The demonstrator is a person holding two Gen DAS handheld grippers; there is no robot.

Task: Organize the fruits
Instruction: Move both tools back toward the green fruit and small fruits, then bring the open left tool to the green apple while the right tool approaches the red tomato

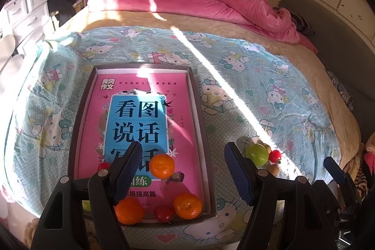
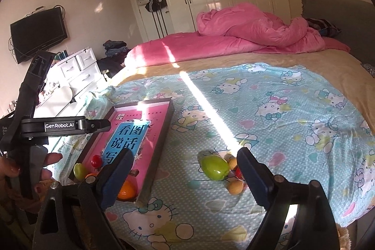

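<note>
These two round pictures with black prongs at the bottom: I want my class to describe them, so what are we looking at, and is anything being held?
A person holds a two-fingered grabbing tool in each hand, each with a camera looking along its fingers. One picture is from the left tool, the other from the right tool. Both are open and hold nothing. On the bed's cartoon sheet lies a shallow box lined with a pink book cover, holding oranges and small red fruits. Beside it on the sheet sit a green fruit and a few small fruits.
</note>
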